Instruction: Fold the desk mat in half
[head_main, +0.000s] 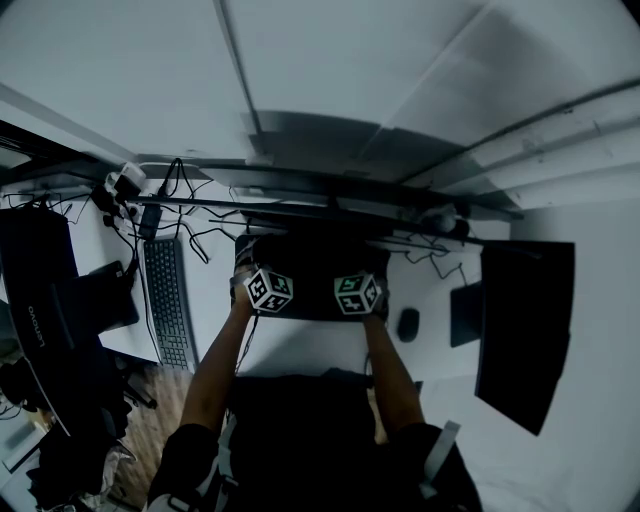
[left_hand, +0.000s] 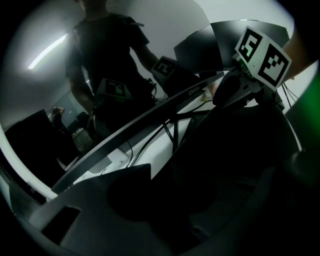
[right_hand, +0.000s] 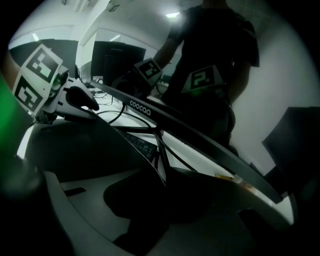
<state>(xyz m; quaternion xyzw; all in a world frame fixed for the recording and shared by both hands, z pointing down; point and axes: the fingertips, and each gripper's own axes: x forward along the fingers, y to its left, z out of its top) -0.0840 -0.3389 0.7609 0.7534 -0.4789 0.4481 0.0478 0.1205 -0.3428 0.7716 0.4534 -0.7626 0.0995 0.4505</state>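
Places left hand-held gripper (left_hand: 167, 205) and right hand-held gripper (right_hand: 160, 210) at the near corners of the desk mat (head_main: 315, 270) on the tabletop (head_main: 300, 350), one per side, probably for a square fold. Shows both jaw pairs partly open, mat edge between, seemingly unpinched. Leaves keyboard (head_main: 168, 300) left of the desk mat, cables (head_main: 200, 238) beyond.

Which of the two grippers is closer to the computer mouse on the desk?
The right gripper: the mouse lies just to its right on the white desk, whereas the left gripper sits across the black desk mat, toward the keyboard.
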